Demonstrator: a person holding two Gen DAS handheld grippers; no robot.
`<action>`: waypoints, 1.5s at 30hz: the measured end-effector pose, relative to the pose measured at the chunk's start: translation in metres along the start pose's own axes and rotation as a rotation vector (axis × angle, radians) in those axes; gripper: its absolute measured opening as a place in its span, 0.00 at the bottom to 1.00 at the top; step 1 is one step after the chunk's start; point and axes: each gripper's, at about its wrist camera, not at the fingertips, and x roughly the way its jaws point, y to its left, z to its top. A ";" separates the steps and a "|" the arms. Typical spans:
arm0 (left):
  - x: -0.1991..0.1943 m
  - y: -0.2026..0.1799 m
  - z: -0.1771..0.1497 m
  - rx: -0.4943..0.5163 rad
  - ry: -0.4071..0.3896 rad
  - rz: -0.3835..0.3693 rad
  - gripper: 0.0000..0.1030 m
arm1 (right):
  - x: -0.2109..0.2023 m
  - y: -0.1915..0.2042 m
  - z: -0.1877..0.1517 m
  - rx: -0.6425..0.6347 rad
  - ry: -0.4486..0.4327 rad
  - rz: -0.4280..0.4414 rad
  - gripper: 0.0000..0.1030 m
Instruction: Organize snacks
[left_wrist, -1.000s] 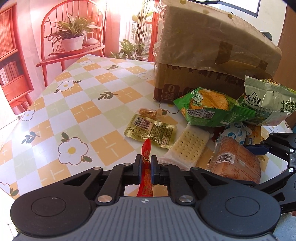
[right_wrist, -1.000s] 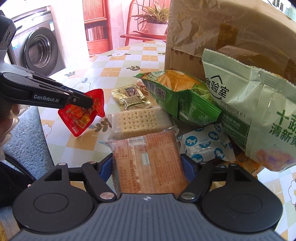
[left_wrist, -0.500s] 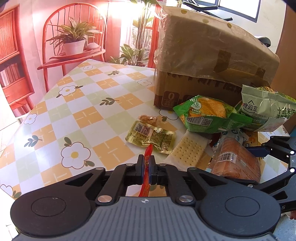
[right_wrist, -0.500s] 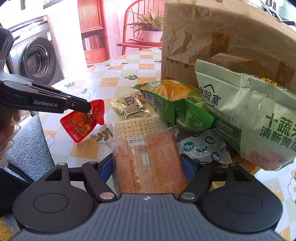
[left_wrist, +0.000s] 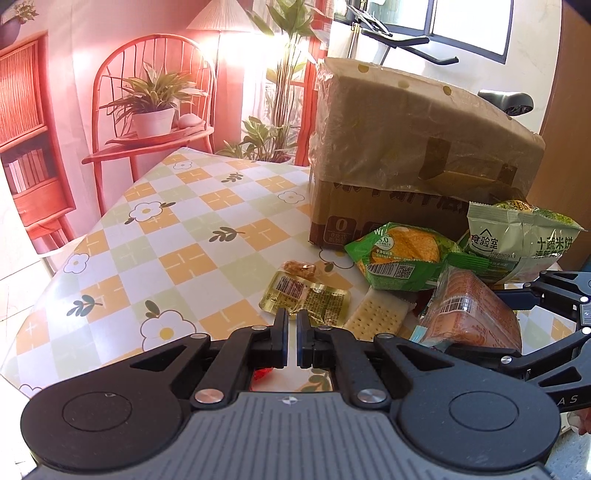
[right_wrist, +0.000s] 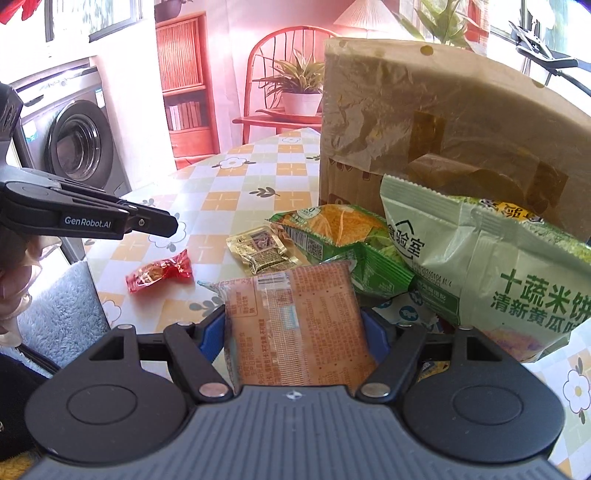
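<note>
My left gripper (left_wrist: 291, 317) is shut with nothing between its pads. In the right wrist view it (right_wrist: 171, 226) hovers above a red snack packet (right_wrist: 159, 275) that lies loose on the flowered table (left_wrist: 184, 236). Only a red sliver of that packet (left_wrist: 260, 373) shows under the left gripper's body. My right gripper (right_wrist: 293, 321) is shut on an orange-brown wrapped snack pack (right_wrist: 295, 332), both pads pressing its long sides. The same pack (left_wrist: 469, 314) shows at the right of the left wrist view, lifted and tilted over the snack pile.
A tall cardboard box (left_wrist: 406, 147) stands behind the pile. Against it lean a green chip bag (left_wrist: 402, 258) and a pale green rice-cracker bag (left_wrist: 517, 236). A gold sachet (left_wrist: 306, 301) and a cracker pack (left_wrist: 376, 319) lie flat. A person's hand is at the left edge.
The red packet has left the left gripper's pads and now lies on the table. Both grippers have risen a little, the right one still holding the orange-brown pack.
</note>
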 end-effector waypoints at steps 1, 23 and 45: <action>-0.002 0.001 0.002 -0.004 -0.008 -0.002 0.05 | -0.001 0.000 0.002 -0.002 -0.004 0.002 0.73; 0.028 0.054 -0.014 0.031 0.216 -0.009 0.56 | 0.003 0.000 0.001 0.028 0.002 0.031 0.72; 0.050 0.043 -0.027 0.105 0.174 0.055 0.31 | 0.007 0.001 0.000 0.040 0.011 0.034 0.72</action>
